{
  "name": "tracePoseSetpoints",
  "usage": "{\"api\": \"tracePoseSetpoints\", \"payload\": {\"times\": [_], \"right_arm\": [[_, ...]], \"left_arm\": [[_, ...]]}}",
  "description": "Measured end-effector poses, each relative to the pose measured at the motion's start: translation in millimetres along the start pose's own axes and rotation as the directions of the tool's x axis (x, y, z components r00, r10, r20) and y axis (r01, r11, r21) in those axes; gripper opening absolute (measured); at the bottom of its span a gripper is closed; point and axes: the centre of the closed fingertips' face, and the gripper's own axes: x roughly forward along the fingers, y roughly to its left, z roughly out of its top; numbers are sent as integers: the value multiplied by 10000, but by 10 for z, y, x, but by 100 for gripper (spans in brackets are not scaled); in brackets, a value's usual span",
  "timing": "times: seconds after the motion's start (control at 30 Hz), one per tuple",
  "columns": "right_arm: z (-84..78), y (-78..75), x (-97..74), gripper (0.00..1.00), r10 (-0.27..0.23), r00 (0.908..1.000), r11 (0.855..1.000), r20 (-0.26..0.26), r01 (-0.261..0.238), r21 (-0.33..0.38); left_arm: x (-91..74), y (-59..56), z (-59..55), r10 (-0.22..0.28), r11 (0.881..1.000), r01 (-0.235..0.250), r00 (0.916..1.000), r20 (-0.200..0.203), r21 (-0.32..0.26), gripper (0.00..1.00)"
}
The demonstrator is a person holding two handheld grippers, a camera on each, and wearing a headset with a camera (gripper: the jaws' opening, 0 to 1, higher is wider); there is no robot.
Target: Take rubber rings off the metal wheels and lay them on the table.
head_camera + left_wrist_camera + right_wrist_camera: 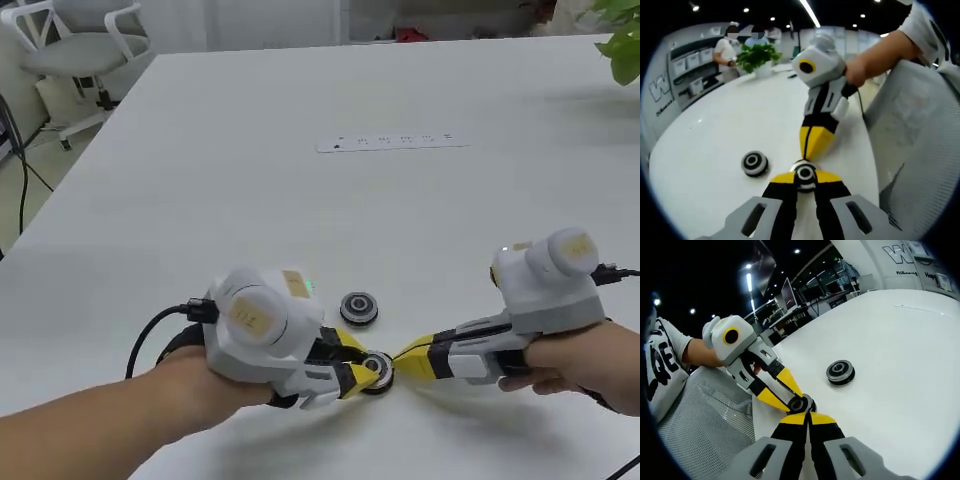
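Since the loose wheel [359, 308] was lying flat on the white table [250, 190] in the head view, everything else is placed off it. Just nearer than the loose wheel, a second one, the held wheel [378, 368], was clamped between the yellow tips of the left gripper [360, 372]. The right gripper [404, 358] was pointed in from the right, its jaws pressed together, tips right up against the held wheel's rim. A power strip [392, 142] was seen well beyond the loose wheel.

In the left gripper view, the held wheel [804, 172] was pinched from both sides by that gripper's own jaws, near the loose wheel [754, 163] and to its right. The right gripper's closed point was touching its far edge.

In the right gripper view, its own jaws were shut tip to tip, nosed against the held wheel [801, 404], with the loose wheel [840, 372] apart, up and right. Whether any rubber was nipped between those tips couldn't be made out.
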Motion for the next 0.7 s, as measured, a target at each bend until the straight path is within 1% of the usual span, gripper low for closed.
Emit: {"api": "tracePoseSetpoints", "payload": {"times": [0.07,0.2,0.27,0.43,0.7], "right_arm": [[12,2,-5,0,56,9999,9998,126,-58,166],[30,0,2,0,79,9998,9998,188,-82,173],[36,-5,5,0,39,9999,10000,151,-39,23],[44,-5,8,0,31,9999,10000,121,-31,-31],[57,70,54,0,235,9997,9991,27,-234,-364]], "left_arm": [[1,1,0,37,10000,-37,10000,-30,1,13],[5,0,0,82,10000,-82,9999,-74,-2,13],[7,4,-1,96,10000,-96,9999,-95,-15,13],[8,3,-2,112,9999,-113,9999,-108,-59,13],[8,-4,0,107,9999,-107,9999,-114,11,13]]}}
